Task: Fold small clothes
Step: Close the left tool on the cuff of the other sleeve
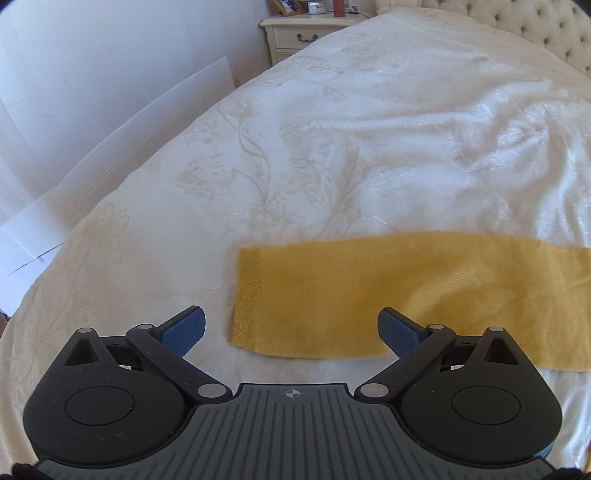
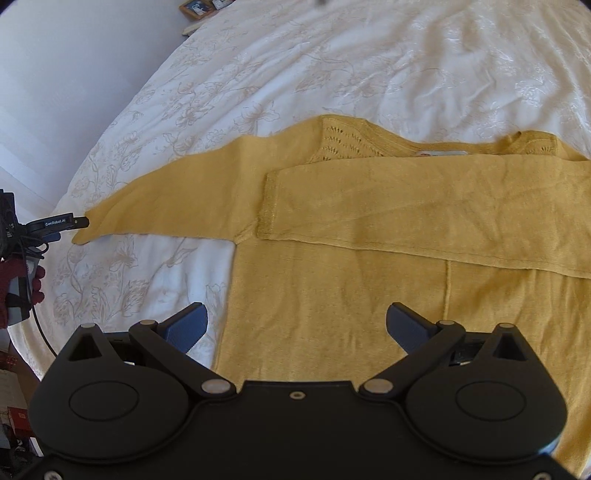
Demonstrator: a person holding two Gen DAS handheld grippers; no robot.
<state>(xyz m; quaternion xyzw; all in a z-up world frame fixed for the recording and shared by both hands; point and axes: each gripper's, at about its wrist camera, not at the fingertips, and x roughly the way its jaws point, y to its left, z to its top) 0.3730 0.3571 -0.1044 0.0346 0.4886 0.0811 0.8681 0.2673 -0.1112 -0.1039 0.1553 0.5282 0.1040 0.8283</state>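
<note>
- The yellow sweater (image 2: pixel 332 295) lies flat on the bed (image 2: pixel 332 66), filling the right view from centre to 3 o'clock; its right edge and hem are cut off by the frame and the gripper body.
- One sleeve (image 2: pixel 424 214) is folded across the chest; the other sleeve (image 1: pixel 388 295) stretches toward 9 o'clock.
- Its cuff (image 1: pixel 247 299) lies ahead of the left gripper (image 1: pixel 291 328), whose jaws are spread and empty.
- The right gripper (image 2: pixel 295 325) hovers over the body with jaws spread, holding nothing.
- The neck label is too blurred to read.
- A nightstand (image 1: pixel 299 33) sits at 12 o'clock, partly cropped.
</note>
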